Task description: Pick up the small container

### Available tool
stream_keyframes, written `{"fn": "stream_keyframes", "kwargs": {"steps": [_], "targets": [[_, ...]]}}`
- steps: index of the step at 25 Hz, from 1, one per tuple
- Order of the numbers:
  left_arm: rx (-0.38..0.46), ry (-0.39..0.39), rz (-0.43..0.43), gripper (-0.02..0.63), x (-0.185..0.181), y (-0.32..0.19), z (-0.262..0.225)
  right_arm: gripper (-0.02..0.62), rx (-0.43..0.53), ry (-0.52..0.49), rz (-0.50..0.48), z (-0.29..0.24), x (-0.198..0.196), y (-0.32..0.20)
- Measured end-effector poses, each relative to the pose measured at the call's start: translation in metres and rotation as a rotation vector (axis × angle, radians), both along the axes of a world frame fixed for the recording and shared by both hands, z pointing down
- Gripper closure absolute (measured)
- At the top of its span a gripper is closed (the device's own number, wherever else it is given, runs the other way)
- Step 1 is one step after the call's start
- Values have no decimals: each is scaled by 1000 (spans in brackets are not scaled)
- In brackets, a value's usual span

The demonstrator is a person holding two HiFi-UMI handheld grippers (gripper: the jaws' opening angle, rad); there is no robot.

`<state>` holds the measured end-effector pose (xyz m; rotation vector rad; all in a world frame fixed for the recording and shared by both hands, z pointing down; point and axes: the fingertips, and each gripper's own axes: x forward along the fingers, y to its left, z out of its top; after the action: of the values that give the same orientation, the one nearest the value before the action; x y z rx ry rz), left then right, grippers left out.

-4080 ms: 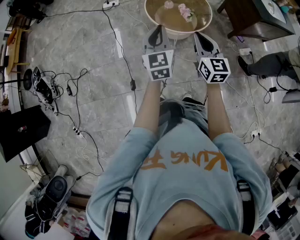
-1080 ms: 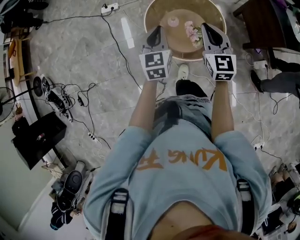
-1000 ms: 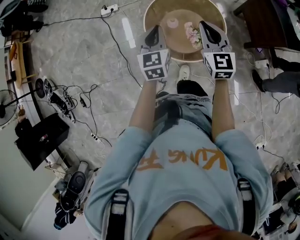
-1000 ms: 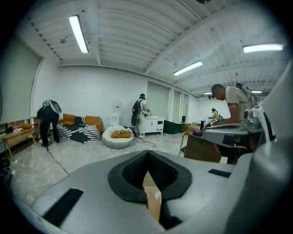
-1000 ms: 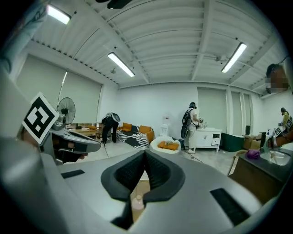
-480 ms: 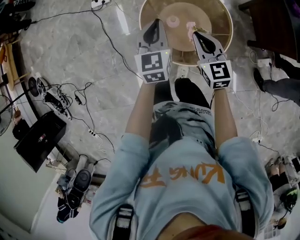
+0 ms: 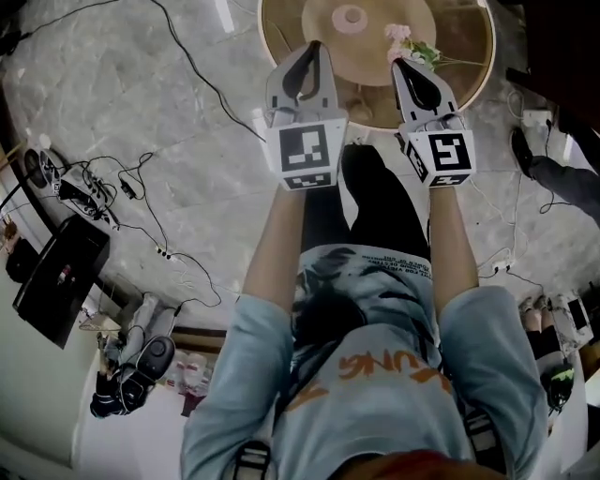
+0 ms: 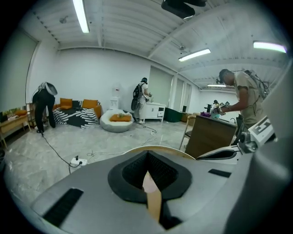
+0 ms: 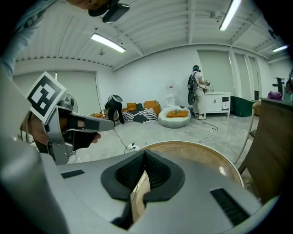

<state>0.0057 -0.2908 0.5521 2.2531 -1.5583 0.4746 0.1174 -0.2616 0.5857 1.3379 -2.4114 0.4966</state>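
"Head view: what had differed from half a second before?"
"The marble floor [image 7: 141, 103] had slid back. The round wooden table [image 7: 469, 66] had drawn nearer (its far rim now cut off at the top), so both grippers reached over its near edge."
"And the room?"
"White walls [image 8: 100, 73] and ceiling strip lights [image 8: 82, 16]. Far back stood an orange-cushioned sofa [image 8: 78, 109] and a pale beanbag [image 8: 116, 121], with cables [image 7: 192, 66] trailing over the floor."
"The grippers?"
"The left gripper [image 7: 312, 49] and the right gripper [image 7: 403, 67] each had their jaws pressed together, with nothing held."
"The small container [image 7: 352, 15]?"
"It sat on the table's raised centre disc, ahead of and between the two grippers, touching neither. Pink flowers [image 7: 403, 37] lay near it, to its right."
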Motion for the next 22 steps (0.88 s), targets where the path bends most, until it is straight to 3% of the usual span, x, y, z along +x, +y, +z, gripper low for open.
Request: {"fn": "stream_keyframes", "kwargs": {"steps": [11, 16, 22], "targets": [[-83, 53, -80, 583, 2, 3, 109, 583, -58, -20, -51, 81, -23, -2], [-114, 51, -77, 583, 3, 10, 134, 506, -95, -20, -64, 111, -30, -6], [-122, 47, -58, 583, 1, 1, 142, 469, -96, -15, -50, 127, -36, -28]]}}
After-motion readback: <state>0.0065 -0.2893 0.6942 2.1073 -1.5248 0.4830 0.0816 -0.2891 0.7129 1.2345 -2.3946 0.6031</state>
